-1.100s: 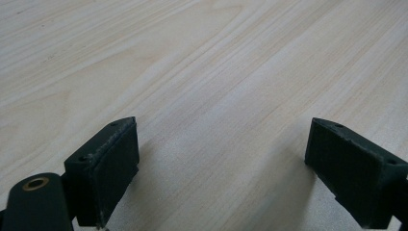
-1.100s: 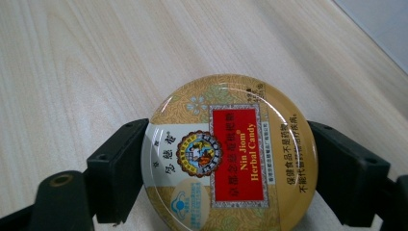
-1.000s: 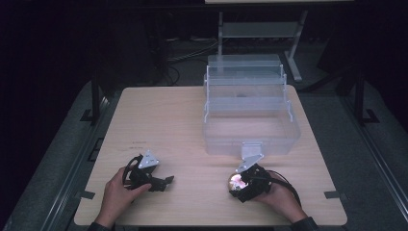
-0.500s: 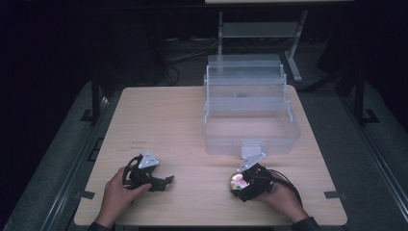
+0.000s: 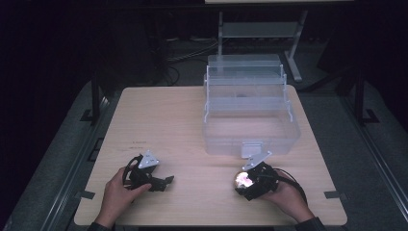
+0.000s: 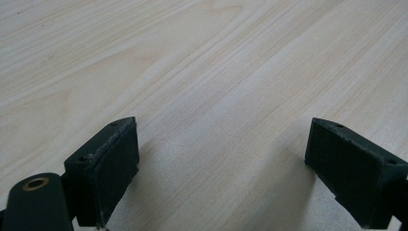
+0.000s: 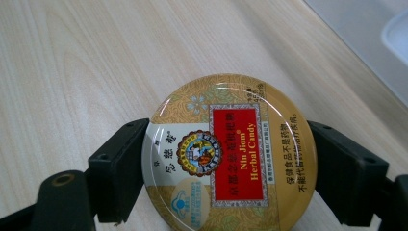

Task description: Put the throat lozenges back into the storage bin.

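A round gold candy tin (image 7: 230,154) with a red label sits between the two black jaws of my right gripper (image 7: 226,168), both pads pressed against its rim. From above, the tin (image 5: 242,180) shows as a bright disc at the tip of the right gripper (image 5: 246,182), low over the table's front right. My left gripper (image 5: 163,183) rests at the front left, jaws wide apart. In the left gripper view the left gripper (image 6: 221,163) has bare wood between its pads (image 6: 113,163).
A clear plastic toolbox (image 5: 250,113) with its tiered trays folded open stands at the back right of the wooden table (image 5: 159,120), just beyond the right gripper. Its corner (image 7: 380,43) shows at the upper right of the right gripper view. Dark floor surrounds the table.
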